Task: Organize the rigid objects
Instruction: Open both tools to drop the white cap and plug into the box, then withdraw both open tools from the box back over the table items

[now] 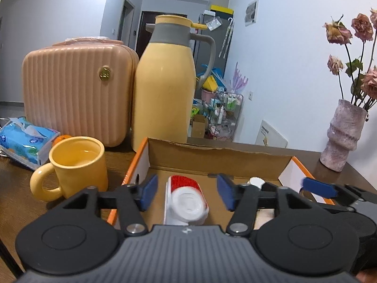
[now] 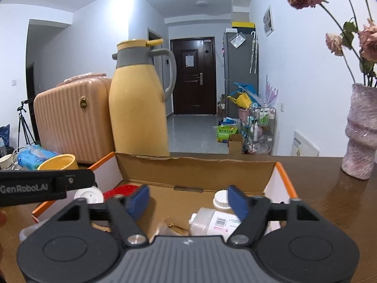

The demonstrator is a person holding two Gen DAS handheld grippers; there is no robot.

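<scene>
Hovering over the open brown cardboard box with orange-edged flaps, the left hand-held gripper is holding its blue-padded jaws wide apart and empty, with the red-and-white plastic scrubbing brush lying on the box floor between and below them. The right hand-held gripper is likewise spread wide and gripping nothing, poised above the white plastic bottle with a barcode label lying on its side toward the right of the box. Judging from this, the step in hand is either letting go of or reaching for an item in the box; doing it well is likely meaning coming straight down, closing squarely across the brush's narrow sides, and keeping the two tools from colliding, since they are working just beside each other. Only the left wrist view is showing the yellow ceramic mug whole, standing on the dark wooden counter left of the box near the blue tissue pack. Only the right wrist view is showing the bottle, a small gold-coloured item near it that is too unclear to name, and a white ridged round cap farther back.
</scene>
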